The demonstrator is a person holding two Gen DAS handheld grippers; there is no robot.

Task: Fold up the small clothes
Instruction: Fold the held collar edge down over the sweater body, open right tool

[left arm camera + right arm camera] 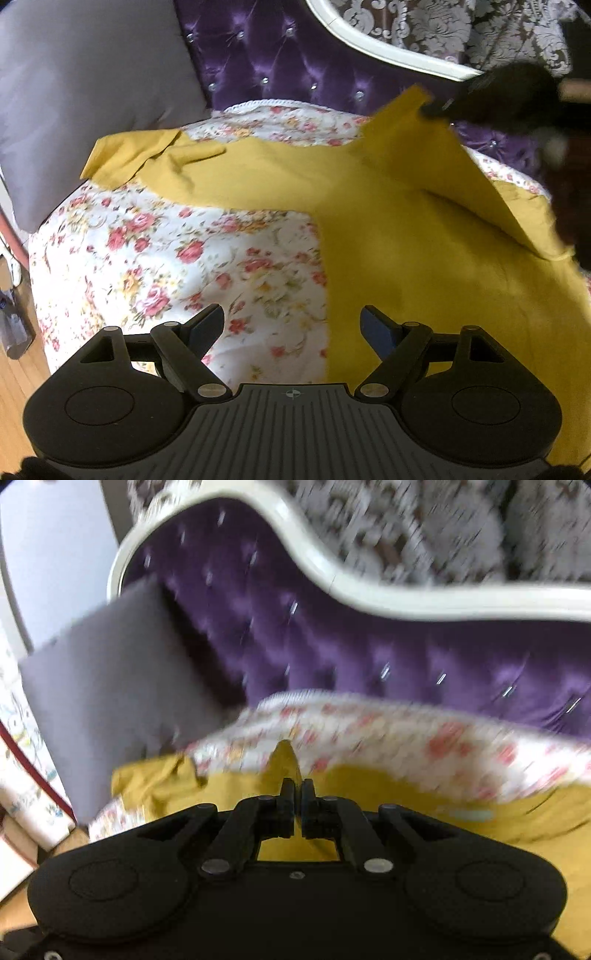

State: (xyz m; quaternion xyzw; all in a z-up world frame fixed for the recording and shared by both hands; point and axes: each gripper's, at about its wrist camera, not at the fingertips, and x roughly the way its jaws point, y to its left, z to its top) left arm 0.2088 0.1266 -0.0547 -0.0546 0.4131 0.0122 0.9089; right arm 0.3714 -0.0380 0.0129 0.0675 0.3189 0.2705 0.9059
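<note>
A mustard yellow garment (388, 229) lies spread on the floral bed cover (166, 258), one sleeve reaching left. My left gripper (291, 326) is open and empty, low over the garment's left edge near the front. My right gripper (430, 107) shows at the far right of the left wrist view, shut on the garment's far right corner and holding it lifted off the bed. In the blurred right wrist view, my right gripper (298, 794) is shut on a yellow fold of the garment (286, 757), which rises between the fingertips.
A grey pillow (85, 92) leans against the purple tufted headboard (295, 66) with a white frame (388, 48). Patterned curtain (461, 22) hangs behind. The bed's left edge drops to a wooden floor (14, 398).
</note>
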